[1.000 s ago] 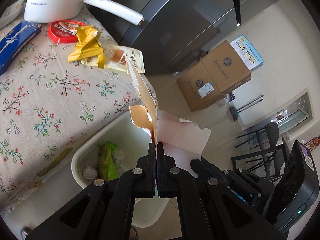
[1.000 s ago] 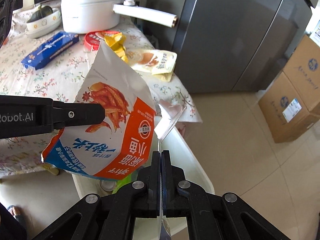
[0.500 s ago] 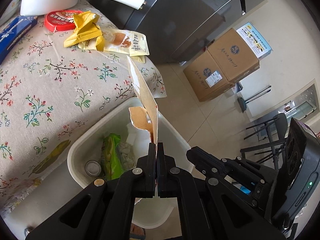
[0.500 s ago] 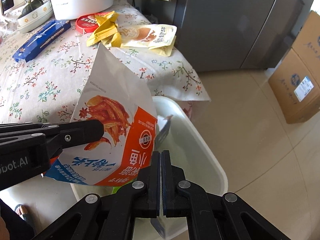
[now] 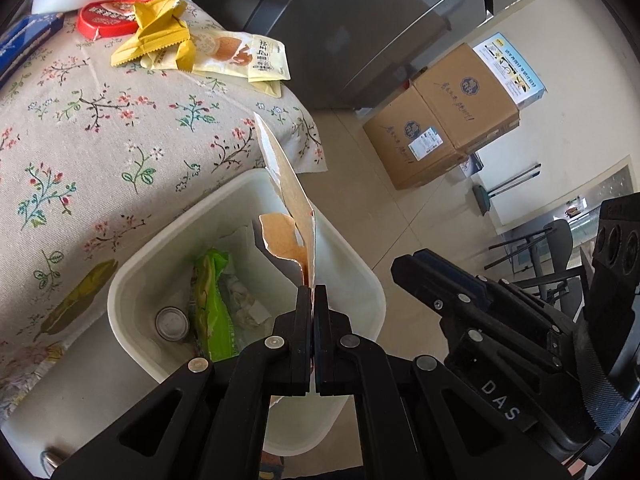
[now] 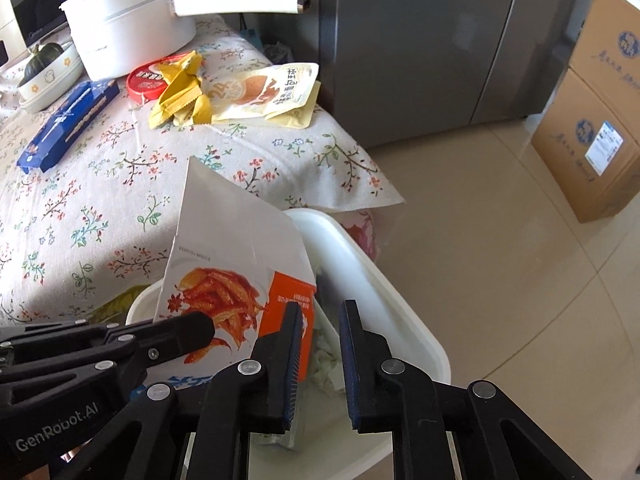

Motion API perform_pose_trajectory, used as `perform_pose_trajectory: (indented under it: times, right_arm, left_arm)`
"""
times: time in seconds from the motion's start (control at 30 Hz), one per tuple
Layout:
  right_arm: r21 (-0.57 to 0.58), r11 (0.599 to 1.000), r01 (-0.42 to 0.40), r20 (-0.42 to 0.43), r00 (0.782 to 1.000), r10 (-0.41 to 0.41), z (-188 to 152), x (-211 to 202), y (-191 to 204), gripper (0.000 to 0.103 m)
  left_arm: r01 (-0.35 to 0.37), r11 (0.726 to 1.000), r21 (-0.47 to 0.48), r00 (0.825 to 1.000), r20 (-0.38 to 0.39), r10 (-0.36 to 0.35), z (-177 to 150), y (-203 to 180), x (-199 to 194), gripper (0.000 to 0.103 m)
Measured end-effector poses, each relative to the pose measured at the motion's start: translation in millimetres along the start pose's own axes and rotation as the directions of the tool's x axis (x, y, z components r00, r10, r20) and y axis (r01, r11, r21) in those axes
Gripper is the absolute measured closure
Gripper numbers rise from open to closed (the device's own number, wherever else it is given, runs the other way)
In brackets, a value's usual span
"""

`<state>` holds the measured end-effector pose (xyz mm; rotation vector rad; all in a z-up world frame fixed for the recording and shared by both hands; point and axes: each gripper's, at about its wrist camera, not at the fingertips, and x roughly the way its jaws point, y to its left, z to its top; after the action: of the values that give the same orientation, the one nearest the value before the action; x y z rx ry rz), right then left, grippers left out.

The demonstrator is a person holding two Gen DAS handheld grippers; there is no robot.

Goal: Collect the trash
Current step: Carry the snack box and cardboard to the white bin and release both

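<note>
One snack bag (image 6: 236, 280) (over bin (image 6: 392, 292)) in left gripper (image 5: 313, 300)

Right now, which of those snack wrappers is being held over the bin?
The white-and-orange snack bag, pinched by the left gripper; the yellow wrappers lie on the table.

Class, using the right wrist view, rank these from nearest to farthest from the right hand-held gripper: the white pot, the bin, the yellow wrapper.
1. Bin: directly below the right hand-held gripper.
2. Yellow wrapper: mid-table, up and left.
3. White pot: far end of the table, upper left.
</note>
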<state>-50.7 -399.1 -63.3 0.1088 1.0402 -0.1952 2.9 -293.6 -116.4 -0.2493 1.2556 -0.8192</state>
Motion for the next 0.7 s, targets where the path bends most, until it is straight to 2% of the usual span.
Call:
perform_pose_trajectory:
  times: [0.17, 0.4, 0.63, 0.7]
  right_arm:
    - [0.022, 1.0, -0.001, -0.001, 1.0, 0.001, 3, 0, -6, 0.079]
    - [0.026, 1.0, -0.008, 0.01, 1.0, 0.008, 6, -3, -6, 0.073]
    - [0.03, 0.999, -0.012, 0.014, 1.0, 0.011, 7, -2, -6, 0.071]
    - [0.04, 0.999, -0.018, 0.015, 1.0, 0.017, 8, -3, -7, 0.064]
  left_arm:
    - [0.022, 0.998, -0.058, 0.995, -0.101, -0.028, -4, 4, 16, 0.101]
    - [0.015, 1.0, -0.02, 0.998, -0.066, -0.016, -4, 1, 10, 0.101]
    - [0.002, 1.0, -0.023, 0.999, -0.053, -0.003, 0, 6, 0, 0.101]
    - [-0.008, 1.0, -0.02, 0.999, -0.032, 0.007, 4, 7, -8, 0.101]
